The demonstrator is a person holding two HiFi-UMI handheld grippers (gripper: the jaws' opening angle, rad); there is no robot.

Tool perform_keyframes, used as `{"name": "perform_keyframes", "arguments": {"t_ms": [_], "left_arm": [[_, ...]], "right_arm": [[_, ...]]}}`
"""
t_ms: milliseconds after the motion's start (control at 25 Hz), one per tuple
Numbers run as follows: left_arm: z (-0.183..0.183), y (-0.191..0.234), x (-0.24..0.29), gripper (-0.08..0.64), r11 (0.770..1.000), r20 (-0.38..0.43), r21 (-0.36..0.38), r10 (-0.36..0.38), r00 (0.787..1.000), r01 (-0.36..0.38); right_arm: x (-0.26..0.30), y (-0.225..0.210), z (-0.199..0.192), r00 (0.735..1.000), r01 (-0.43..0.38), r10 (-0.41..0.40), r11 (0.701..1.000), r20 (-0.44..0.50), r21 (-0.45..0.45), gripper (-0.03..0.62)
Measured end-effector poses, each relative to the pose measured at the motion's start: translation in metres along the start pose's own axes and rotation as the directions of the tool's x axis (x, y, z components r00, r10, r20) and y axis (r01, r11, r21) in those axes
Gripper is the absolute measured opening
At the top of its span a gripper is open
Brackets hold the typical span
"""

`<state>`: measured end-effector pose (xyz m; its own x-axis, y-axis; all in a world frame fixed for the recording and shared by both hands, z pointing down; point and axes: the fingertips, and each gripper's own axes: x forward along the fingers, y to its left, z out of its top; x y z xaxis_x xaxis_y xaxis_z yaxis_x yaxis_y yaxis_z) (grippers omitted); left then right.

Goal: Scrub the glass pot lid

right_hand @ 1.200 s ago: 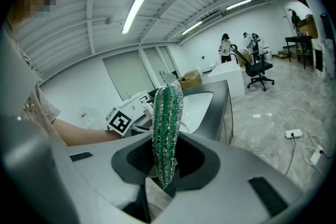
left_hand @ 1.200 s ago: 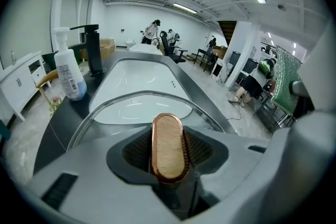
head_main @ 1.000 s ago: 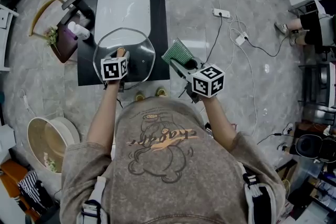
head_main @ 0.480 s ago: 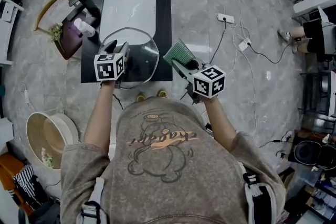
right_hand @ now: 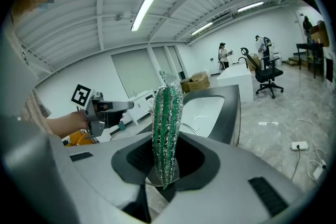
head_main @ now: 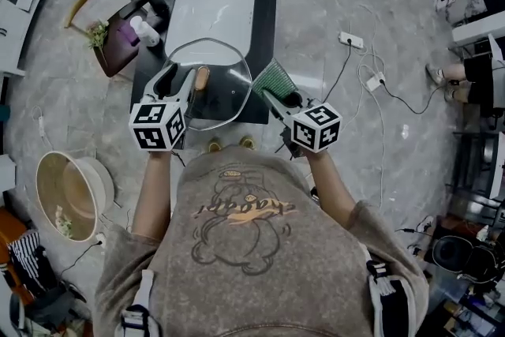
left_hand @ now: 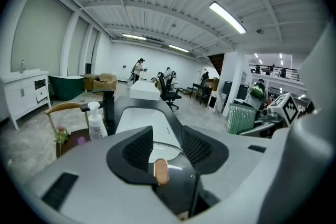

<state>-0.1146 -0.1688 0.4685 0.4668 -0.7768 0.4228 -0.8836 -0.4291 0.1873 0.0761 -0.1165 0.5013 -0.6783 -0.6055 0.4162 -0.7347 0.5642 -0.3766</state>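
So the left tool (head_main: pixel 180 83) is clamped partway on the round glass pot lid with the copper knob (head_main: pixel 225 91), holding it over the black counter (head_main: pixel 267 4) at its near edge, and the right tool (head_main: pixel 278 97) is pinching a green-and-silver mesh scrubber (head_main: pixel 276 77) just beside the rim. I'd keep the lid steady, lay the scrubber flat and rub in light circles so the glass doesn't twist loose.

Head view overhead, gripper views share sink (head_main: pixel 215 8)
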Motion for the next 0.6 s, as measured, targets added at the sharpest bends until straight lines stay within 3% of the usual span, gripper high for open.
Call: {"name": "perform_keyframes", "arguments": {"t_ms": [160,320,480,600], "left_arm": [[0.009,-0.008,-0.02,0.114,1.0,0.074,0.0,-0.024,0.997,0.024],[0.008,-0.005,-0.033,0.051,1.0,0.125,-0.012,0.013,0.992,-0.012],[0.0,-0.002,-0.039,0.013,0.999,0.175,-0.029,0.028,0.984,-0.024],[-0.004,-0.006,-0.042,0.011,1.0,0.216,-0.002,0.013,0.976,-0.013]], "right_arm": [[0.0,0.003,0.009,0.998,0.027,-0.026,1.0,0.062,-0.015,0.094],[-0.005,0.007,0.019,0.987,0.07,-0.06,0.995,0.148,-0.064,0.094],[-0.012,0.002,0.027,0.961,0.156,-0.13,0.984,0.245,-0.088,0.094],[-0.019,-0.001,0.029,0.941,0.181,-0.151,0.981,0.301,-0.073,0.094]]}}
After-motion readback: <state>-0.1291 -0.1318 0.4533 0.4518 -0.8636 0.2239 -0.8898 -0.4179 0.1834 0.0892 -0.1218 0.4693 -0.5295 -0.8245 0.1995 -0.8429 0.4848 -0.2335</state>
